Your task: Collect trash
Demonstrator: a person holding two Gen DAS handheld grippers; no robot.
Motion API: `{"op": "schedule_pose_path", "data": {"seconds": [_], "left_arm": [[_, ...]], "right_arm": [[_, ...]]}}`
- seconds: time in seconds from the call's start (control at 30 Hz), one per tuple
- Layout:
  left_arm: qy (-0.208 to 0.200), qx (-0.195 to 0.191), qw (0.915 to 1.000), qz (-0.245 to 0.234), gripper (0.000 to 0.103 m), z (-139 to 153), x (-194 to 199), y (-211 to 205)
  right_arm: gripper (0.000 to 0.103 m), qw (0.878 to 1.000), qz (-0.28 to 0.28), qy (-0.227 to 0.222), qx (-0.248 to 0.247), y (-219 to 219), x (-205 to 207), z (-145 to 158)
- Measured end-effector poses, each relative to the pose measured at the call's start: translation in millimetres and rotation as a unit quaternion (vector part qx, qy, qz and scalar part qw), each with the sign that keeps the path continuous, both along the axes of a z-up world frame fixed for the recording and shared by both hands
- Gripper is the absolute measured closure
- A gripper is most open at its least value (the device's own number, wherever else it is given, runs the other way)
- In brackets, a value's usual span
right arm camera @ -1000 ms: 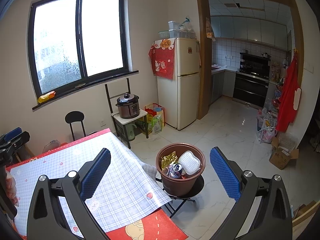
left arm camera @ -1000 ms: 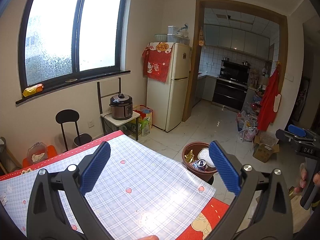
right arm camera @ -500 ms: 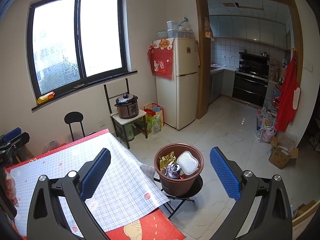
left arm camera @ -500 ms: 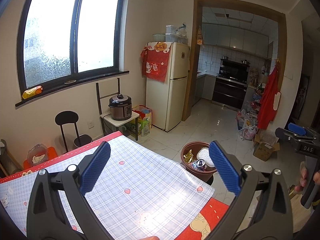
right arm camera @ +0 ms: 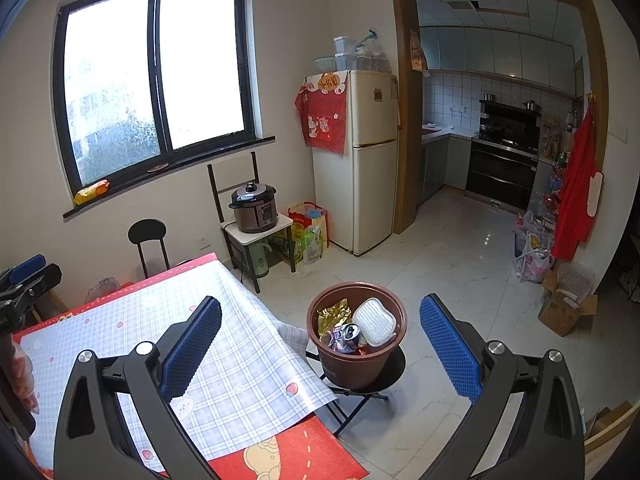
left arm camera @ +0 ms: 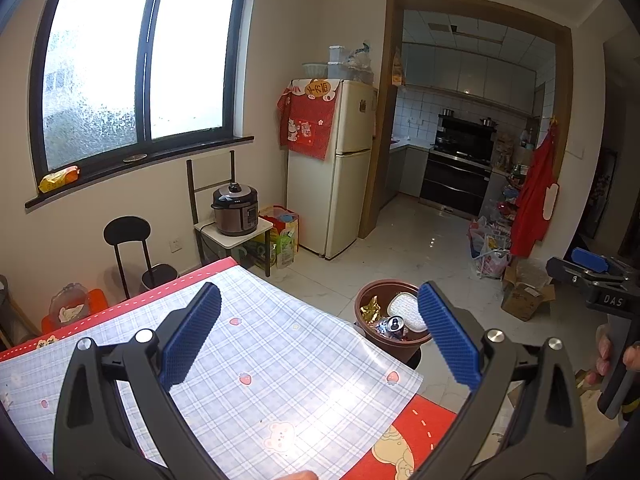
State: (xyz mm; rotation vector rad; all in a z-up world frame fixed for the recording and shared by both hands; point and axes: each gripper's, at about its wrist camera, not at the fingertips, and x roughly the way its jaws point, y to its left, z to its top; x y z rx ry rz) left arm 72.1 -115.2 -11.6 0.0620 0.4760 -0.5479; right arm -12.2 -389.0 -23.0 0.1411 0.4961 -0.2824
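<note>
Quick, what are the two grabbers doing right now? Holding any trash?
Left gripper: open, holding nothing, above the table.
Right gripper: open, holding nothing, facing the brown bin.

The table (right arm camera: pixel 304 460) carries a red cartoon-print cloth, overlaid by a glossy blue plaid sheet (left arm camera: pixel 280 380) with strawberry marks. One sheet corner overhangs the table edge nearest the stool. Beside that edge, a black folding stool (right arm camera: pixel 384 376) stands on the white tiled floor (right arm camera: pixel 452 264) and carries a brown bin (right arm camera: pixel 356 368).
</note>
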Motion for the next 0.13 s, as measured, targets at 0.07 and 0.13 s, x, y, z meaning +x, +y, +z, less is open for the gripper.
{"op": "schedule_pose_path", "data": {"seconds": [0.07, 0.13], "left_arm": [[0.003, 0.000, 1.0000, 0.001, 0.006, -1.6, 1.5, -0.8], [0.008, -0.002, 1.0000, 0.003, 0.006, -4.3, 3.9, -2.4]], "right_arm": [[0.005, 1.000, 0.001, 0.001, 0.001, -2.3, 1.3, -1.0], [0.005, 1.000, 0.003, 0.003, 0.002, -3.9, 3.6, -2.9]]}}
